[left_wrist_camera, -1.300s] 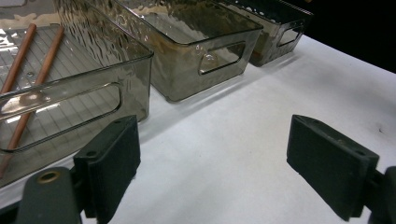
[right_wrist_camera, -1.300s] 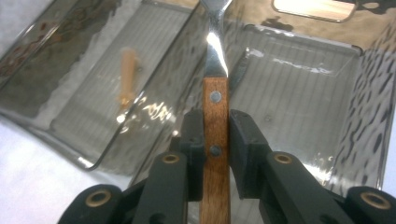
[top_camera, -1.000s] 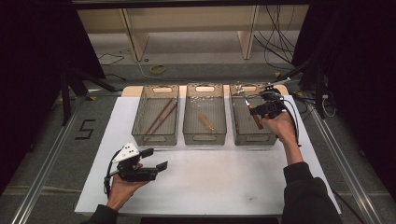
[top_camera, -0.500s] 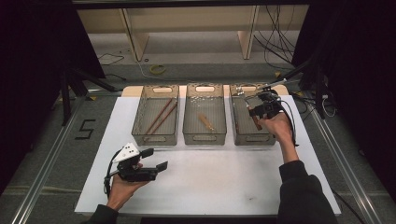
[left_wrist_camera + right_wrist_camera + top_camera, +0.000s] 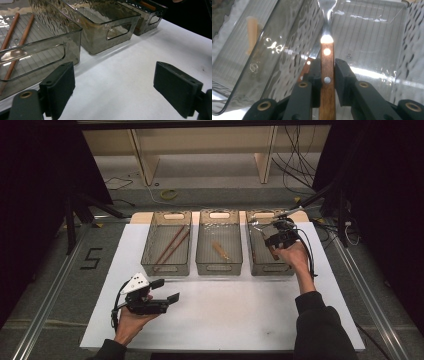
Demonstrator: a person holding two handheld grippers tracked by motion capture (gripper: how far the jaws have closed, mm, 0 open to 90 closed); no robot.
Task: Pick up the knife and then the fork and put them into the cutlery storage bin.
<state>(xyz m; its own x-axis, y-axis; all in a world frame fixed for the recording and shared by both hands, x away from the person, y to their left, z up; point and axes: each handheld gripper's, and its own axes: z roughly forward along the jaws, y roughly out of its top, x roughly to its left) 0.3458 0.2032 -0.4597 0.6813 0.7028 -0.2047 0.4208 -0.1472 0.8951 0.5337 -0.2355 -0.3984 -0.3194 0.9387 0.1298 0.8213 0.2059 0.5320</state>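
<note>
Wood and steel: a fork (image 5: 327,75) with a reddish-brown wooden handle carrying bright metal rivets, narrowing into a polished steel neck that catches a hard glint of light. Clamped at the handle between the fingers (image 5: 343,80) of the right gripper (image 5: 327,82), pads pressed against both flat sides of the wood. Held above the floor of the rightmost bin (image 5: 260,251), metal end pointing toward the far wall, tines cut off at the top edge of the right gripper view. Seen from the high view as a thin silvery line running out from the right gripper (image 5: 274,240) over that bin's far left corner.

Smoky, see-through plastic for all three bins, ribbed floors, cut-out handles, set side by side on the white desk (image 5: 230,320). In the left bin (image 5: 150,255), two long brown chopsticks (image 5: 171,245) lying aslant. In the middle bin (image 5: 202,255), one short pale wooden piece (image 5: 220,250).

Near the desk's front edge, the left gripper (image 5: 167,290) held in a hand, fingers (image 5: 60,85) wide apart, nothing between them, aimed at the bins.
</note>
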